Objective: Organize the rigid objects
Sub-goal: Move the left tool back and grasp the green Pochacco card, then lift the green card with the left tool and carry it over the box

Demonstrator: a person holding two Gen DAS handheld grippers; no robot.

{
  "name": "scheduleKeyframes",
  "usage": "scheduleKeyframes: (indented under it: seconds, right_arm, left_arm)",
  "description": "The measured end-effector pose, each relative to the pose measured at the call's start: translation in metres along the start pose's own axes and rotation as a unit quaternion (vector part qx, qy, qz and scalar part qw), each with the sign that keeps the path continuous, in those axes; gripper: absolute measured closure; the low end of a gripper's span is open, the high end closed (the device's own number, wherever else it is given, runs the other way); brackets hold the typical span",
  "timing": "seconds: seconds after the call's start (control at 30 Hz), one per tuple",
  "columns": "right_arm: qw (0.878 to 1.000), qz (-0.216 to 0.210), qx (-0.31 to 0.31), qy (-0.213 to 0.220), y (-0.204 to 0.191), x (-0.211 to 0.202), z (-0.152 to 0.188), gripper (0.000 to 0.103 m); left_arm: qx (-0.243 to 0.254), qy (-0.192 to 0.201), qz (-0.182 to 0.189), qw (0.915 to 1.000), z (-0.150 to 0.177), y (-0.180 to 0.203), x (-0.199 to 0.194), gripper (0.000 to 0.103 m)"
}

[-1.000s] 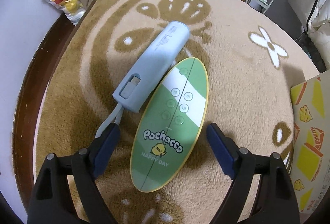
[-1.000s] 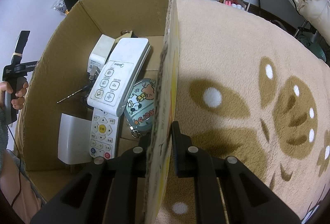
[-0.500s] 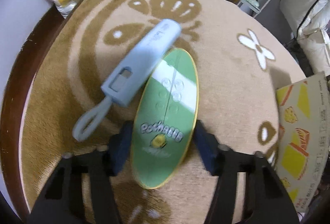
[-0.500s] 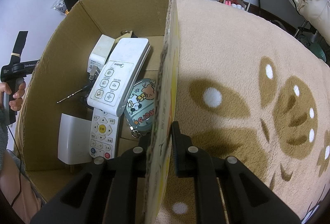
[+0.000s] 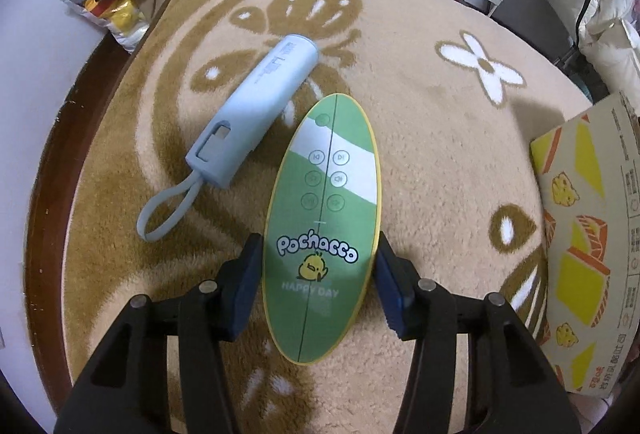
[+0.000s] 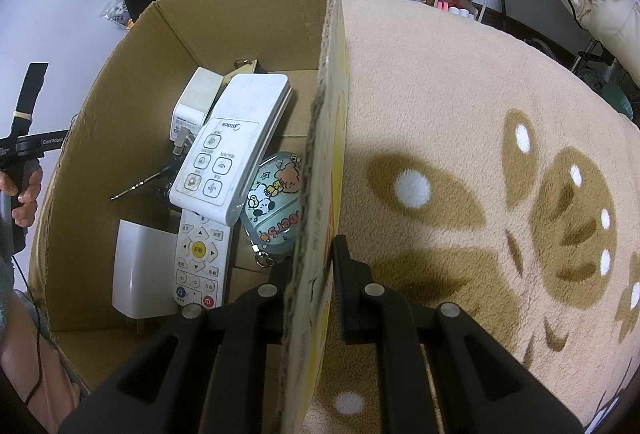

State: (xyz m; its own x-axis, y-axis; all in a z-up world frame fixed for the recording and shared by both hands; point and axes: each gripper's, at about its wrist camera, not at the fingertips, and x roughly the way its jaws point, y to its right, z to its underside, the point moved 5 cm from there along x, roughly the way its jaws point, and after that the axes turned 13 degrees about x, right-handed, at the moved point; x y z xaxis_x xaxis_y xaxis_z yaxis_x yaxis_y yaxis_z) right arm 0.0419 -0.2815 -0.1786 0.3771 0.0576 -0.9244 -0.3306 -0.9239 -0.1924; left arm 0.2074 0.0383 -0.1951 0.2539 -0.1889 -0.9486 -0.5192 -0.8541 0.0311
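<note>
Green oval remote, stiff and slick: your left gripper jaws pinch its broad lower half; right gripper jaws clamp the cardboard box wall.

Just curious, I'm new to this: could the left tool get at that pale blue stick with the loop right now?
Probably not yet: the left tool is shut on the green oval remote. The blue stick lies uncovered beside it.
</note>
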Motion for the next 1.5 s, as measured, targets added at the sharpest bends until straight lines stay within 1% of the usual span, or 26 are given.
scheduleKeyframes:
  seconds: [0.17, 0.23, 0.3, 0.33, 0.37, 0.4, 0.43, 0.53, 0.67, 0.8, 0.93, 1.03, 1.27, 1.33, 1.5]
  right_arm:
    - [1.0, 0.0, 0.0, 0.0, 0.0, 0.0, 0.0, 0.091]
    - [1.0, 0.0, 0.001, 0.0, 0.0, 0.0, 0.0, 0.09]
    - [1.0, -0.001, 0.0, 0.0, 0.0, 0.0, 0.0, 0.09]
    - [1.0, -0.001, 0.001, 0.0, 0.0, 0.0, 0.0, 0.09]
    - [1.0, -0.001, 0.001, 0.0, 0.0, 0.0, 0.0, 0.091]
    - [1.0, -0.001, 0.0, 0.0, 0.0, 0.0, 0.0, 0.09]
    - [1.0, 0.0, 0.0, 0.0, 0.001, 0.0, 0.0, 0.09]
    - [1.0, 0.0, -0.001, 0.0, 0.0, 0.001, 0.0, 0.091]
    - [1.0, 0.0, -0.001, 0.0, 0.0, 0.001, 0.0, 0.091]
    - [1.0, 0.0, 0.0, 0.0, 0.0, 0.001, 0.0, 0.091]
    - [1.0, 0.0, -0.001, 0.0, 0.0, 0.0, 0.0, 0.091]
    - [1.0, 0.0, -0.001, 0.0, 0.0, 0.0, 0.0, 0.091]
    - [1.0, 0.0, 0.0, 0.0, 0.0, 0.001, 0.0, 0.09]
    - [1.0, 0.001, -0.002, 0.0, 0.0, 0.0, 0.0, 0.091]
    - [1.0, 0.001, -0.002, 0.0, -0.001, 0.001, 0.0, 0.091]
  left_arm:
    - [0.036, -0.001, -0.017, 0.9992, 0.002, 0.017, -0.01, 0.052]
    - [0.051, 0.0, -0.025, 0.9984, 0.005, 0.024, -0.015, 0.054]
    - [0.057, 0.0, -0.029, 0.9979, 0.006, 0.03, -0.019, 0.059]
    - [0.059, 0.002, -0.029, 0.9979, 0.005, 0.033, -0.021, 0.064]
    - [0.06, 0.0, -0.028, 0.9978, 0.006, 0.037, -0.022, 0.092]
    - [0.061, -0.003, -0.019, 0.9979, 0.006, 0.04, -0.022, 0.095]
    - [0.062, -0.005, -0.016, 0.9979, 0.006, 0.041, -0.021, 0.096]
    - [0.081, -0.012, -0.027, 0.9963, 0.01, 0.045, -0.017, 0.097]
    - [0.074, -0.006, -0.03, 0.9968, 0.009, 0.046, -0.02, 0.097]
    - [0.068, 0.004, -0.041, 0.9969, 0.008, 0.047, -0.031, 0.097]
    - [0.092, 0.026, -0.051, 0.9941, 0.005, 0.058, -0.05, 0.097]
    - [0.097, 0.042, -0.061, 0.9926, -0.002, 0.065, -0.064, 0.097]
    - [0.111, 0.085, -0.091, 0.986, -0.017, 0.103, -0.113, 0.097]
    - [0.109, 0.097, -0.08, 0.9861, -0.02, 0.114, -0.125, 0.097]
    - [0.137, 0.125, -0.055, 0.9812, -0.028, 0.16, -0.15, 0.097]
